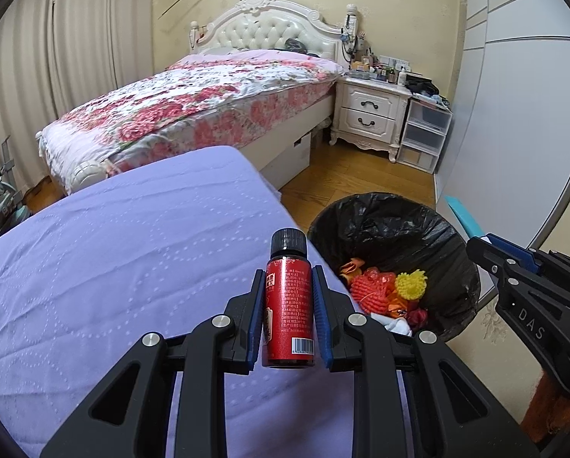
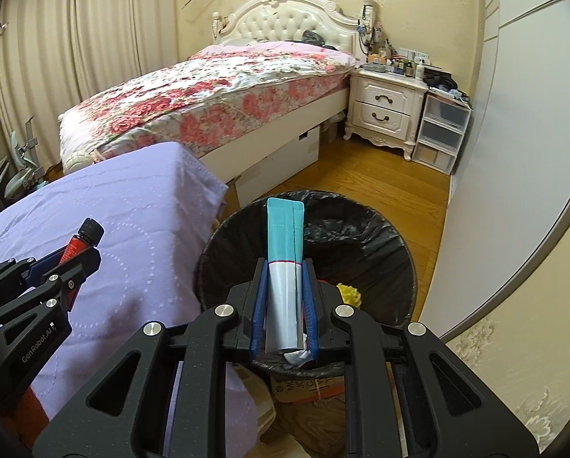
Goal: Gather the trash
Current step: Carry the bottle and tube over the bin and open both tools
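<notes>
Left hand-held gripper (image 1: 289,313) clamped on red bottle (image 1: 288,316) with black cap, held upright above the right edge of the lavender-covered counter (image 1: 113,267); right hand-held gripper (image 2: 285,305) pinching teal-and-white sachet (image 2: 285,259), poised over the bin opening; black-lined trash bin (image 1: 395,229) on wood floor (image 1: 346,179) just beside that counter edge, holding red, orange and yellow scraps (image 1: 384,290); floral bed (image 1: 193,110) and nightstand (image 1: 369,110) well beyond.
</notes>
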A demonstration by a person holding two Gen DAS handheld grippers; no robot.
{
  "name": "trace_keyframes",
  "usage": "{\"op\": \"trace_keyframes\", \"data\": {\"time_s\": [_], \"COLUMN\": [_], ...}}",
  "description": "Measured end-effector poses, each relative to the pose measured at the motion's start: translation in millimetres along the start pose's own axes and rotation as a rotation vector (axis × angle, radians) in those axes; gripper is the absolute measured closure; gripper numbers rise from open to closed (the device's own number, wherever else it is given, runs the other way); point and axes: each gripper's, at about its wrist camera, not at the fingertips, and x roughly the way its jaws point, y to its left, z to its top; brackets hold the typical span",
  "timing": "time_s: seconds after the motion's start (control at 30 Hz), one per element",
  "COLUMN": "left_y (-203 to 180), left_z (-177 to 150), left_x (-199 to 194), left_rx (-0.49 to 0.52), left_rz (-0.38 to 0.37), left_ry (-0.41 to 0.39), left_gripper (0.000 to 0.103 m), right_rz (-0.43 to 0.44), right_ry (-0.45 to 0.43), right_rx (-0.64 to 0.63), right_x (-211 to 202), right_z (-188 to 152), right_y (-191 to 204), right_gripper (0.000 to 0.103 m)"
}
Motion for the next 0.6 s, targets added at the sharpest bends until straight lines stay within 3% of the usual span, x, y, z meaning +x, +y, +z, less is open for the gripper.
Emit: {"op": "trace_keyframes", "data": {"time_s": [0.6], "left_y": [-38.6], "left_z": [34.8], "left_x": [46.4], "left_rx": [0.049], "left_rz": [-0.005], "left_ry": [0.016], "left_gripper": [0.078], "right_rz": [-0.051], "right_ry": [0.005], "right_rx": [0.072], "right_x": [32.7], "right_z": [19.0], "right_y": [-30.0], "right_gripper": [0.085]}}
